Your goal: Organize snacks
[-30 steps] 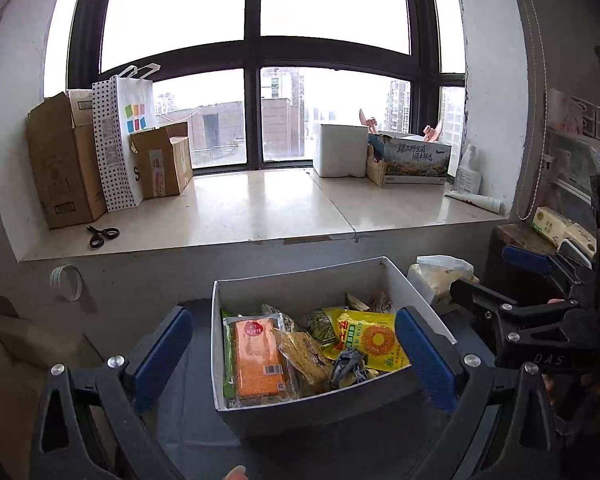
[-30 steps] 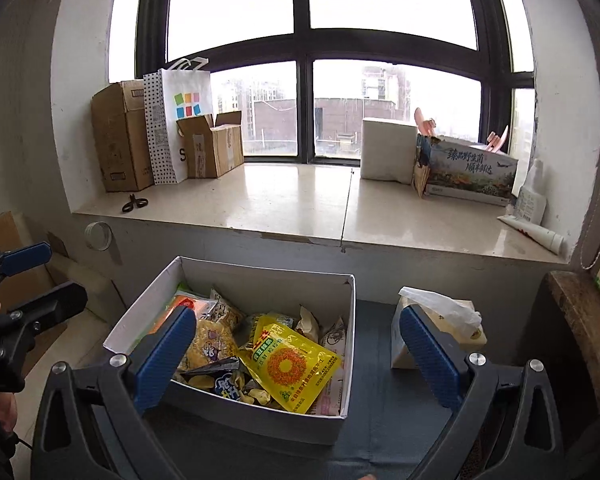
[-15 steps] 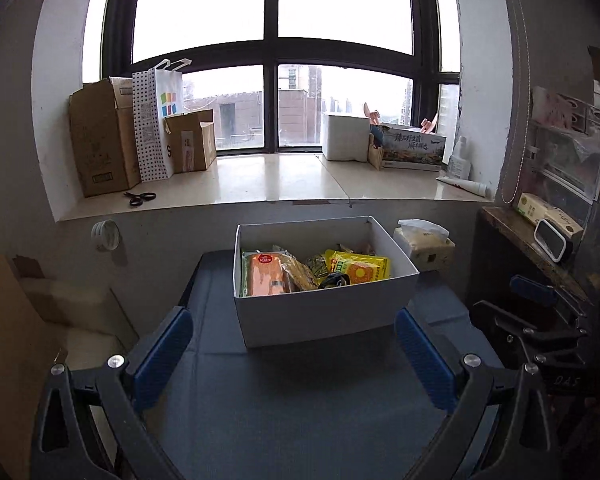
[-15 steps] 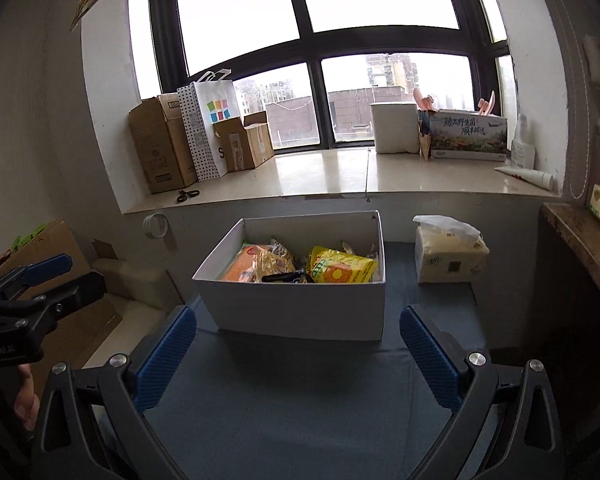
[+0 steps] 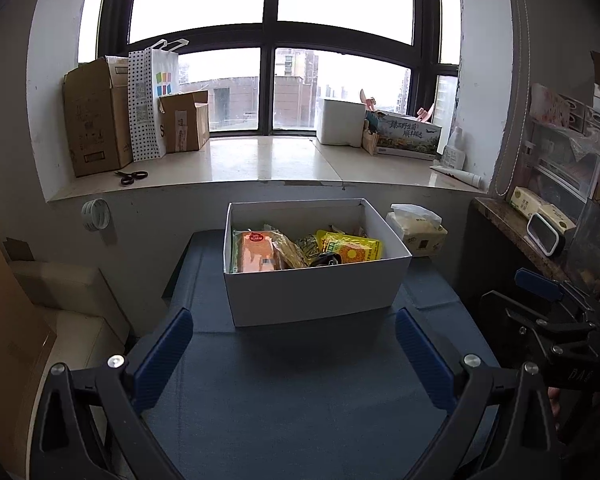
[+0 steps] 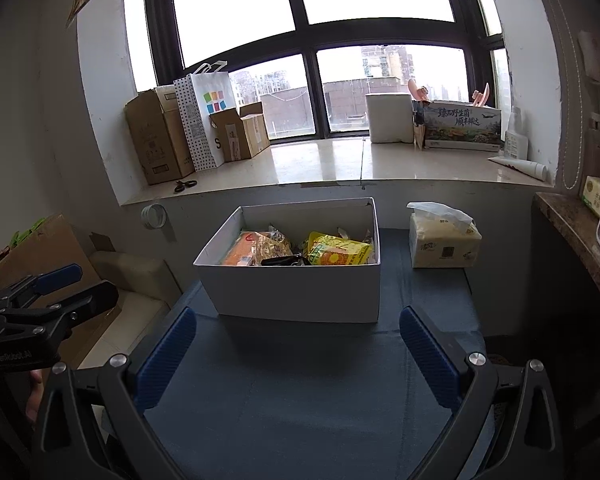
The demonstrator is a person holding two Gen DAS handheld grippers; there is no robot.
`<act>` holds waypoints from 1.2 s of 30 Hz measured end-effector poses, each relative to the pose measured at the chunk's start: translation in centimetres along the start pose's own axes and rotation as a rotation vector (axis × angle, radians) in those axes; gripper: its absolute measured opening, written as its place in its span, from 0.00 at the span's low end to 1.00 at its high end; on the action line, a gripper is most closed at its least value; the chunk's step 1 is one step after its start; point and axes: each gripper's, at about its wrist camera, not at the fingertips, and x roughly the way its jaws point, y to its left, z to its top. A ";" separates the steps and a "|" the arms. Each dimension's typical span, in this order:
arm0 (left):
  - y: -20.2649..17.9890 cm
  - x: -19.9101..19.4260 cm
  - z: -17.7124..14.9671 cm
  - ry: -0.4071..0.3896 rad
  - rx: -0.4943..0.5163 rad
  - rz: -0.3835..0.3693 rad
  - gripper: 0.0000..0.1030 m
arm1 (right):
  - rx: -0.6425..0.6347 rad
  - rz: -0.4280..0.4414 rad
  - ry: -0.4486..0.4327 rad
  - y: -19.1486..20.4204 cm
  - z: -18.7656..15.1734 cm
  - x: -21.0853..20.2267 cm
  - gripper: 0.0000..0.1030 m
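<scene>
A white cardboard box [image 5: 312, 292] stands on the blue-grey table [image 5: 300, 392], also in the right wrist view [image 6: 296, 292]. It holds several snack packs, among them an orange pack [image 5: 256, 254] and a yellow sunflower-seed bag [image 5: 350, 246], which also shows in the right wrist view [image 6: 338, 252]. My left gripper [image 5: 294, 356] is open and empty, well back from the box. My right gripper [image 6: 298, 354] is open and empty, also back from the box. Each gripper shows at the edge of the other's view.
A tissue pack [image 6: 442, 240] sits right of the box. Behind is a stone windowsill [image 5: 268, 164] with cardboard boxes [image 5: 96, 120], a paper bag [image 5: 150, 100], scissors [image 5: 132, 176] and a white box [image 5: 340, 120]. A brown side shelf [image 5: 516, 232] is at right, cartons at left.
Both grippers have pulled back and away from the box, which now looks smaller and farther. A bare stretch of table lies before the fingers. Both stay open and empty.
</scene>
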 end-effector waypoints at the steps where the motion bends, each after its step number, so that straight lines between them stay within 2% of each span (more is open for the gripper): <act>1: 0.0 0.0 0.0 0.001 0.000 -0.003 1.00 | -0.002 0.000 0.000 0.0 0.0 0.0 1.00; 5: 0.1 0.1 -0.1 0.008 -0.003 -0.023 1.00 | -0.005 0.007 0.006 0.3 0.0 0.0 1.00; 36: 0.2 0.5 -0.3 0.015 0.010 -0.022 1.00 | -0.029 0.009 0.007 1.0 -0.1 -0.1 1.00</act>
